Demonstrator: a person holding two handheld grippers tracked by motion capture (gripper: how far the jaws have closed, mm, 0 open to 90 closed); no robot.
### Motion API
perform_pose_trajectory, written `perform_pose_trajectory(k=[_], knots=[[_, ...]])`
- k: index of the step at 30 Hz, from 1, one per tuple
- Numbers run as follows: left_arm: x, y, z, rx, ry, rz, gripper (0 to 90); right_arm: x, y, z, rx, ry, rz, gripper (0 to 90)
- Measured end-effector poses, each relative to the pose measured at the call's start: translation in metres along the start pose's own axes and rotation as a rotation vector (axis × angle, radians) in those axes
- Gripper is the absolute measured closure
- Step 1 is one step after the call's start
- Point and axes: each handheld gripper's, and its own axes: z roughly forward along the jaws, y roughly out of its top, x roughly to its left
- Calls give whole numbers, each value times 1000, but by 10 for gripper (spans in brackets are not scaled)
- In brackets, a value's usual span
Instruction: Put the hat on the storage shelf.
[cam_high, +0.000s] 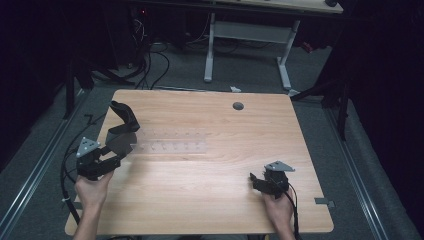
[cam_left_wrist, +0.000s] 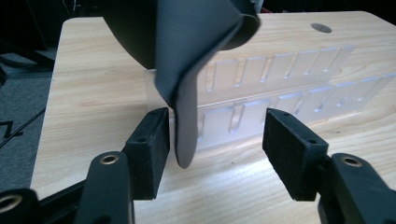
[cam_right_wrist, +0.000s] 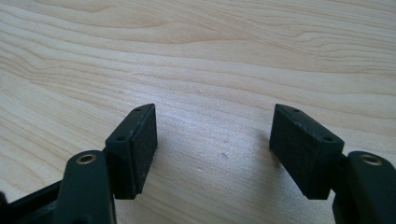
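Black strap (cam_left_wrist: 187, 70) — dark, flexible, folded over itself — draped across the near-left end of a clear plastic rack (cam_left_wrist: 280, 93), one flap hanging down to the tabletop (cam_left_wrist: 93, 93). Sits at the tabletop's left side in the high view, strap (cam_high: 125, 122) curling up and over the rack (cam_high: 172, 141), which lies as two long slotted rows running toward the middle. Left tool (cam_left_wrist: 215, 140) right at the hanging flap: pads spread apart, flap between them, close against the left pad or touching it, well clear of the right one — no squeeze on it. Seen from above, left tool (cam_high: 117, 150) held low at the rack's left end, hand (cam_high: 92, 190) behind it, grey three-cornered plate on top. Right tool (cam_right_wrist: 212, 140) well apart from all this, near the tabletop's front right; pads wide apart over bare wood, nothing between them. In the high view, right tool (cam_high: 256, 178) pointing left, resting low by the right hand (cam_high: 280, 210). Round grey grommet (cam_high: 238, 106) set in the tabletop near its far edge.
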Motion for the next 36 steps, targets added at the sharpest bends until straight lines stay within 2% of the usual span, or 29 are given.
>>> perform_pose_trajectory(k=[20, 36], knots=[[-17, -9, -25, 4, -45, -11, 412, 0, 0, 0, 0, 0, 0, 325], [-40, -24, -24, 53, -105, 0, 399, 0, 0, 0, 0, 0, -1, 324]])
